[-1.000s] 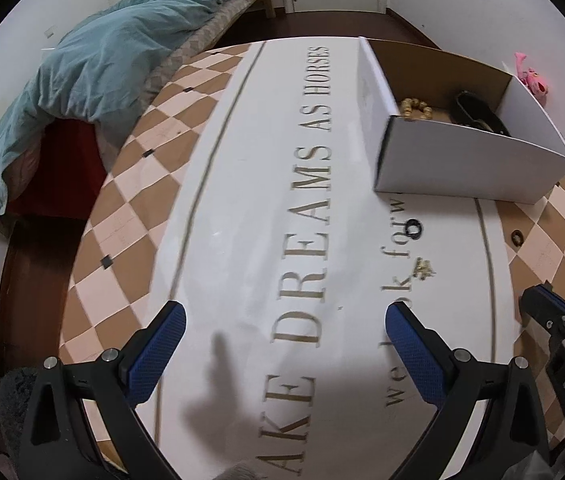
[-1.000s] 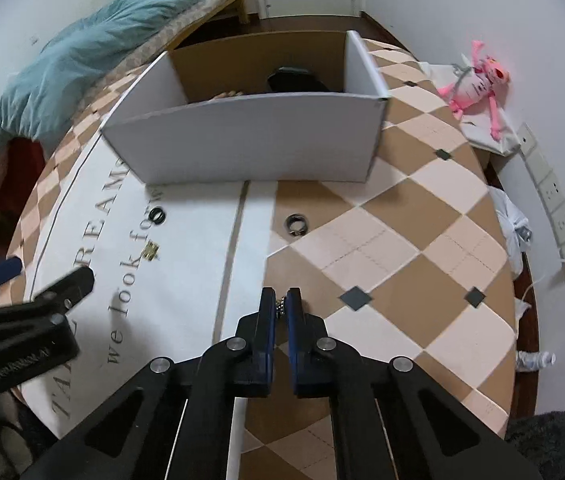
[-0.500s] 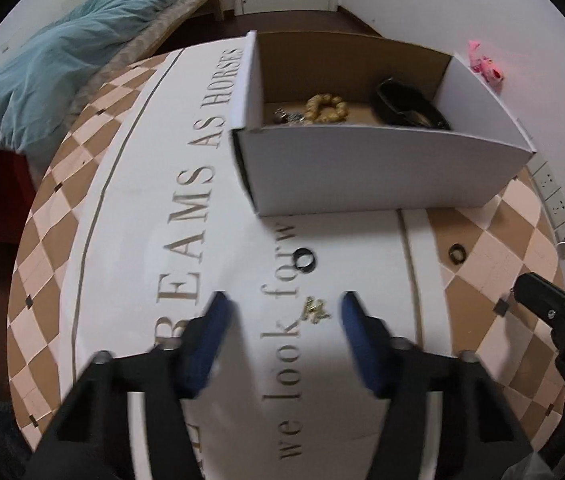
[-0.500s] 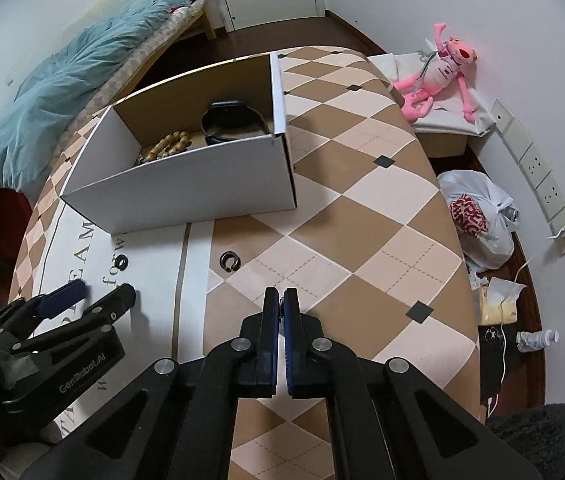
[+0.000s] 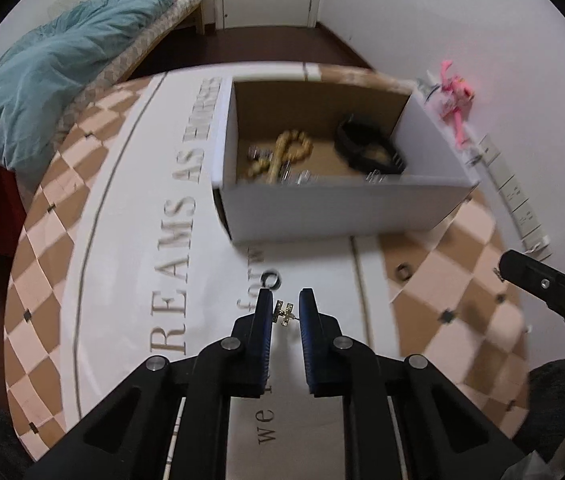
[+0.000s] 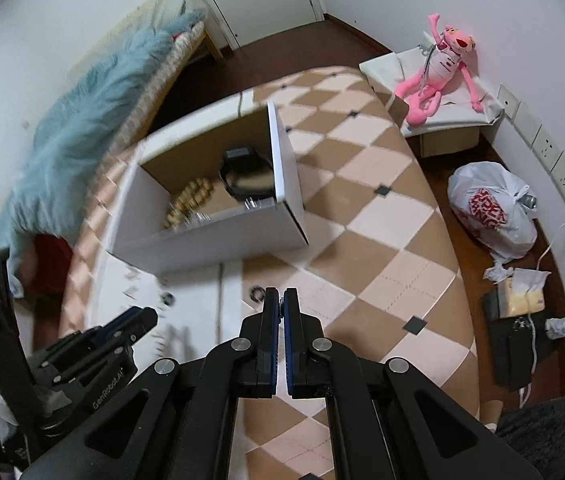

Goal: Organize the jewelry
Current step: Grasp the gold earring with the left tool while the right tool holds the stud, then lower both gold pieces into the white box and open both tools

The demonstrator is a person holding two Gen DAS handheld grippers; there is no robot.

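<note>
Btwn left gripper [image 5: 286,314] jaws — gold earring [image 5: 283,313], box [image 5: 346,212] ahead

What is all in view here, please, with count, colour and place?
tablecloth: one, brown-pink checks with white lettered band, under everything
cardboard box: one, white, far side of tablecloth
bead bracelet: one, gold, inside box
watch: one, black, inside box
rings: two, dark, before box
charm: one, gold, between left tongs' fingers
duvet: one, teal, far left
Pink Panther plush: one, pink, by wall
plastic bag: one, white, far right
small item: one, silvery, in right tongs' tips
left tongs: black-blue, narrowly straddling charm
right tongs: black-blue, shut
</note>
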